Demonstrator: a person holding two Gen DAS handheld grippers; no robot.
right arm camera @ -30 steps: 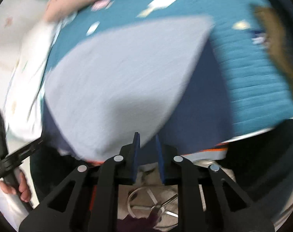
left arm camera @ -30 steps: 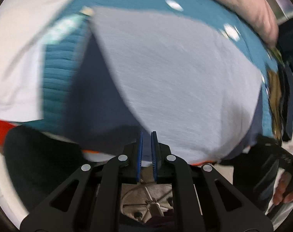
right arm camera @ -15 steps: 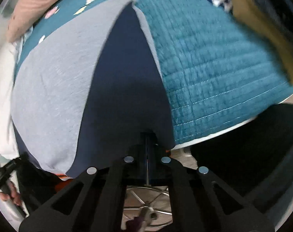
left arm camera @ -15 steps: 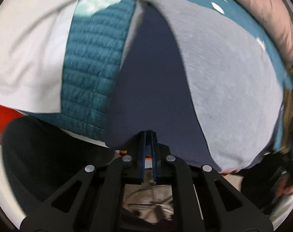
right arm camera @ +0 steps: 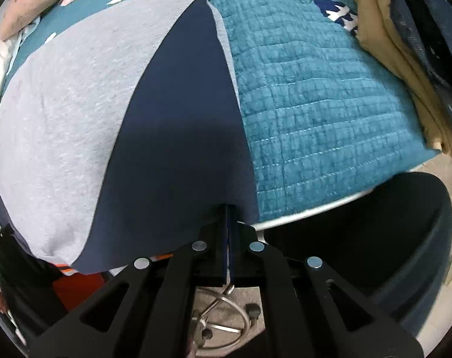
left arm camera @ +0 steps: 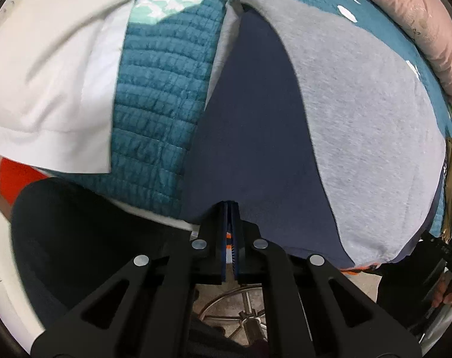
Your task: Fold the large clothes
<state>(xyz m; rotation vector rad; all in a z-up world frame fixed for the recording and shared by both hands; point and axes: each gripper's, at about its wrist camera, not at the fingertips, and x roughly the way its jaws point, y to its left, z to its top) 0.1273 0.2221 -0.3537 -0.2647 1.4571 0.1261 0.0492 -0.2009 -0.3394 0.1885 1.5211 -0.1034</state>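
A large garment, grey on its outer face (left arm camera: 369,125) (right arm camera: 62,113) and navy on its inner face (left arm camera: 255,137) (right arm camera: 178,137), lies on a teal quilted bedspread (left arm camera: 160,95) (right arm camera: 315,104). Both near corners are lifted, which shows the navy side as a tall wedge in each wrist view. My left gripper (left arm camera: 229,205) is shut on the garment's near hem at the wedge's base. My right gripper (right arm camera: 229,207) is shut on the same hem at the other corner. Both point down over the bed's near edge.
A white cloth (left arm camera: 47,83) lies left of the garment. A pink pillow (left arm camera: 419,21) sits at the far side. Folded tan and dark clothes (right arm camera: 399,47) are stacked at the right. A black chair back (left arm camera: 77,238) (right arm camera: 390,223) and its metal base stand below the bed edge. A hand (left arm camera: 446,295) shows low right.
Both grippers have closed onto the hem and pulled the corners toward the near edge, turning up the navy underside. The navy wedges have grown wider in both views.
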